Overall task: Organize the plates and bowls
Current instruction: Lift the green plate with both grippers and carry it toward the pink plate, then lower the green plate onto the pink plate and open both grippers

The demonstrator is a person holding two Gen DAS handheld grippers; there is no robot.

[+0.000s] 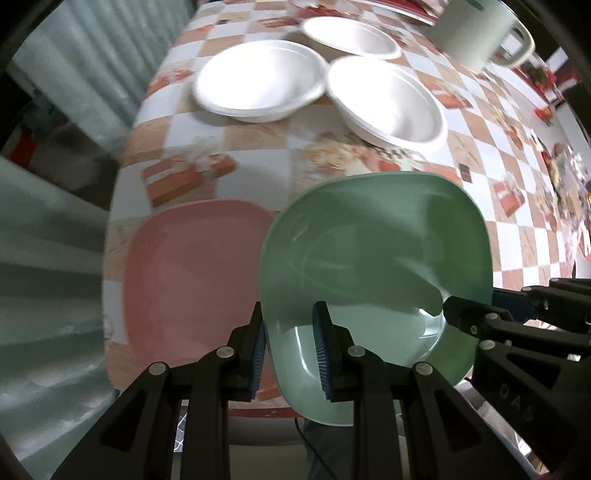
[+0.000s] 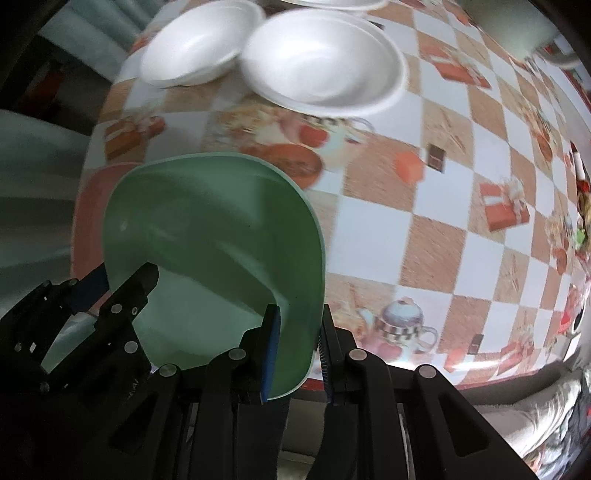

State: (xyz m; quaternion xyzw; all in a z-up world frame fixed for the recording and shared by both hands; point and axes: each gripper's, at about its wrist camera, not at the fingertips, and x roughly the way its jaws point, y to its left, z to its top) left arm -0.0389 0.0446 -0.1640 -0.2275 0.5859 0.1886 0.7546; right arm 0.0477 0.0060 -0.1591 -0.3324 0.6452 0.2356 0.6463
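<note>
While the green plate point(image 1: 373, 258) hangs tilted above the near edge of the worktop point(image 1: 258, 155), you hold it from both sides: your left tongs point(image 1: 288, 347) are clamped on its rim at about 7 o'clock, and your right tongs point(image 2: 299, 350) are clamped on the opposite rim, at about 5 o'clock in the right wrist view. Under it, toward 9 o'clock, the pink plate point(image 1: 192, 280) lies flat on the checked cloth, partly covered by the green one. Farther off, toward 12 o'clock, three white foam bowls point(image 1: 258, 79) sit close together. At 1 o'clock in the left wrist view stands a pale mug point(image 1: 476, 33).
</note>
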